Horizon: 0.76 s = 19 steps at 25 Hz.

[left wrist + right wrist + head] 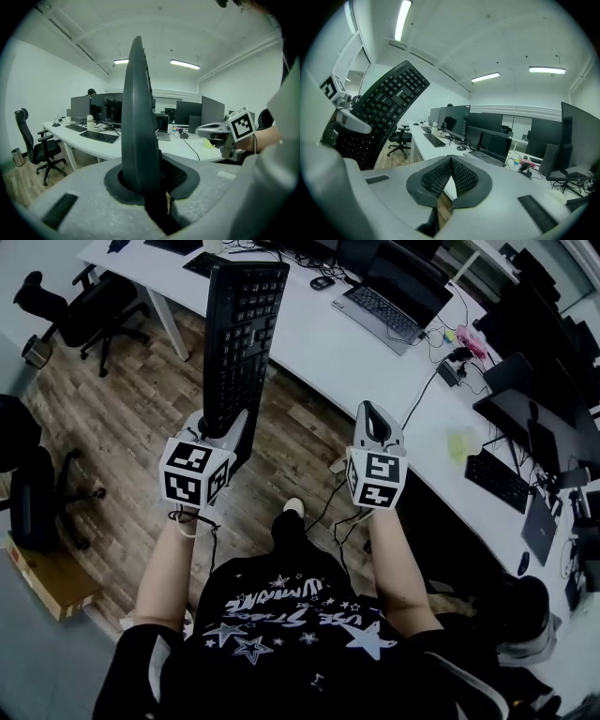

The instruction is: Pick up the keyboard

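Pickup looks done: my left gripper clamps the keyboard endwise, clear of the table; right gripper closed, empty; next, steady it.

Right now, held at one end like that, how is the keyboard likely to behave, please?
The keyboard is probably stiff: it juts straight out from the left gripper without sagging. Held at one end only, it may pivot in the jaws. The shut, empty right gripper could steady it.
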Motion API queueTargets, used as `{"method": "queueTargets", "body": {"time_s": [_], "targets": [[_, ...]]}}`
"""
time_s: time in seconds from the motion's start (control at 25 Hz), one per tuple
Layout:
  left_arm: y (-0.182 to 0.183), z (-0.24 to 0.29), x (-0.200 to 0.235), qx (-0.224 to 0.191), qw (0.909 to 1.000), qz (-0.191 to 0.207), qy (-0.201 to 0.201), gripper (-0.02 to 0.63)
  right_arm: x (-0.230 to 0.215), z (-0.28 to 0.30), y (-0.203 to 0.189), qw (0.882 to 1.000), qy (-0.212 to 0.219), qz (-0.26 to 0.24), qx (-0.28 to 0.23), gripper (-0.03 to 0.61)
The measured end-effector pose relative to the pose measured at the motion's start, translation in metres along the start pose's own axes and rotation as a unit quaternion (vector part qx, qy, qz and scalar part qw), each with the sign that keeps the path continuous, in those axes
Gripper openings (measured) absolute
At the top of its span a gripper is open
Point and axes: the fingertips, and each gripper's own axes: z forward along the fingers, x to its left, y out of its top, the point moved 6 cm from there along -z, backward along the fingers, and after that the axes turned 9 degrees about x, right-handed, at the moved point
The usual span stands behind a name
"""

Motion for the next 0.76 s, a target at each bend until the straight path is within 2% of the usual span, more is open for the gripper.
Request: {"method": "queueTargets", "body": {"time_s": [0.16, 0.44, 0.76], "targets": [[-0.01, -0.026, -0.006, -0.002, 0.9999, -0.008, 0.007, 0.087, 0.011, -0.015, 0.001, 1.0, 0.013, 0.003, -0.001, 0.008], [-0.063, -0.092, -0.012, -0.017, 0.9994, -0.028, 0.008, 0.087, 0.069, -0.07, -0.017, 0.999, 0.03, -0.011, -0.004, 0.008], [-0.099, -0.133, -0.033, -0.019, 0.9989, -0.042, 0.0, 0.087, 0.1, -0.119, -0.041, 0.999, 0.048, -0.019, 0.002, 0.008]]}}
